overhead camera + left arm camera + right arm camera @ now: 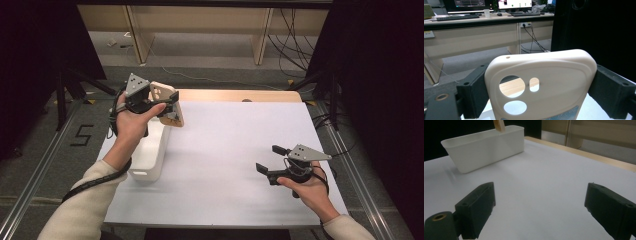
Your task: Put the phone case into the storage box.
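Covering most of the bench [225, 165], a white sheet carries a white tub [152, 150] near its left edge. Just above the tub's far end I hold a cream phone case [167, 102] upright in my left gripper [167, 106], whose fingers [474, 92] clamp its two long edges; its camera cutouts face me. My right gripper [272, 159] rests low over the sheet, well apart from the tub, its fingers [477, 207] spread wide around nothing.
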{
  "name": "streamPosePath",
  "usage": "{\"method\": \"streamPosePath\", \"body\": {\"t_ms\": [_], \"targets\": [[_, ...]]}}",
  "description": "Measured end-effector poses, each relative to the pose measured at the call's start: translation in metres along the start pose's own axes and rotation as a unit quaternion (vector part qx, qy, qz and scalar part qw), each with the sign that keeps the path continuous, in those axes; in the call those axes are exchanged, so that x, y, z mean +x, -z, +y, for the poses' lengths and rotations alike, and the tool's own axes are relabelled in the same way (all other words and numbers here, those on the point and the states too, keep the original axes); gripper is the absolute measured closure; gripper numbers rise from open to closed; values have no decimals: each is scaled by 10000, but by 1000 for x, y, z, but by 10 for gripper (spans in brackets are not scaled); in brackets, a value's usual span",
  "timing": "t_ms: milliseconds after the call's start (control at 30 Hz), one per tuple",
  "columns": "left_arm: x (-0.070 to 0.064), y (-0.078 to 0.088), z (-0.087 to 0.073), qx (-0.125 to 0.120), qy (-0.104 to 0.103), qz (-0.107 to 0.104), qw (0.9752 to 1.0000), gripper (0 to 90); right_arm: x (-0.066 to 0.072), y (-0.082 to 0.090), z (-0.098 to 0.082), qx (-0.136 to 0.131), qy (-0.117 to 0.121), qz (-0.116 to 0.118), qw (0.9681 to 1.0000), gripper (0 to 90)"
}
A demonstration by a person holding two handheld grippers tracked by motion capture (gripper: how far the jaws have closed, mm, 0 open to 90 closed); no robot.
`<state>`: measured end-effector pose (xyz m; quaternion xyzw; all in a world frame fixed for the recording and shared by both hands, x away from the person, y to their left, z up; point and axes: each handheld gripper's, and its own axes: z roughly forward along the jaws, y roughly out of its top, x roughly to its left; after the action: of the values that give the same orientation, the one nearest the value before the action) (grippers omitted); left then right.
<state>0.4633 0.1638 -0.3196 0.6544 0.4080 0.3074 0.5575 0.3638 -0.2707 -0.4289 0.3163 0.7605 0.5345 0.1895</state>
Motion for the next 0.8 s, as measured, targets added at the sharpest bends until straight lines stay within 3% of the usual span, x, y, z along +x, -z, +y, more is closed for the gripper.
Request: {"method": "streamPosePath", "body": {"t_ms": [800], "targets": [[23, 2, 0, 46, -25, 239, 9997, 114, 0, 0, 0, 12, 0, -1, 10000, 108]]}}
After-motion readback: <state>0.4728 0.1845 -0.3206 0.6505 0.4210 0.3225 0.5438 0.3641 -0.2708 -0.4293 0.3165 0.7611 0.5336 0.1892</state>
